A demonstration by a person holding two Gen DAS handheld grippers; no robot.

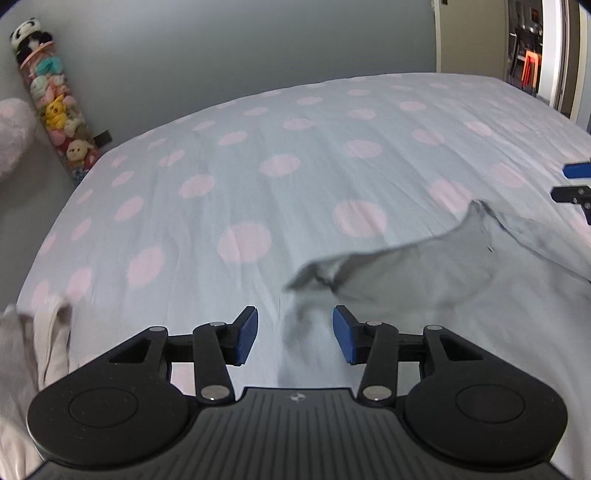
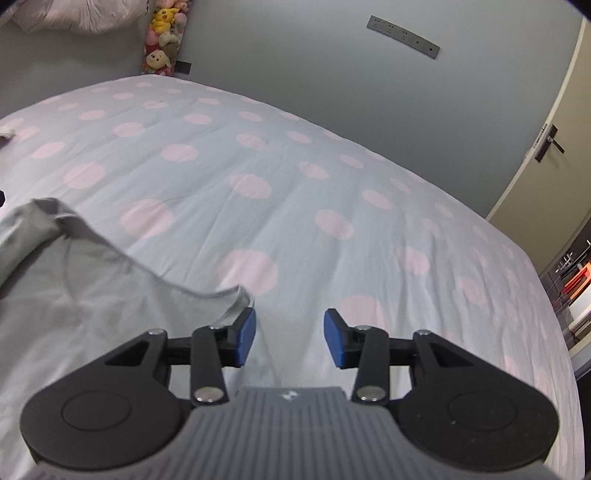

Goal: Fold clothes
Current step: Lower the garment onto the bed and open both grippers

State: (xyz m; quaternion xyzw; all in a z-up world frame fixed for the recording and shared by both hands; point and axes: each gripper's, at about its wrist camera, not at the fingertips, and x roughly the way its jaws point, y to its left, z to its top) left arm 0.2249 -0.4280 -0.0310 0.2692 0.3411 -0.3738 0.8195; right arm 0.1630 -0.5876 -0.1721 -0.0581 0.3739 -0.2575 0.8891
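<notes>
Left gripper [image 1: 294,334] jaws spread wide, nothing between the blue pads [image 1: 246,336]; it hovers low over the bed, just short of the near corner of the grey garment [image 1: 406,280]. Right gripper [image 2: 289,338] likewise wide apart and holding nothing, its left pad [image 2: 245,338] just beside the garment's [image 2: 74,288] hem corner; contact cannot be told from this angle.

Garment: light grey knit, lying spread on the bedsheet. In the left wrist view it fills the lower right, with one corner folded up and blurred just ahead of the gripper, and a seam or collar edge toward the far right. In the right wrist view it occupies the lower left, with a curved edge running from the left frame border down to the left pad.

Right gripper's fingertips [image 1: 576,181] show at the far right edge of the left view, above the garment.

Bedsheet [image 1: 295,155]: pale blue with pink dots, lightly creased, covering the whole bed.

Beyond: a tall clear tube of plush toys [image 1: 55,107] leans in the wall corner. A pale folded cloth [image 1: 33,343] sits at the bed's left edge. A grey wall socket strip [image 2: 404,35] is mounted above the bed, and a door with handle [image 2: 550,142] stands to the right.
</notes>
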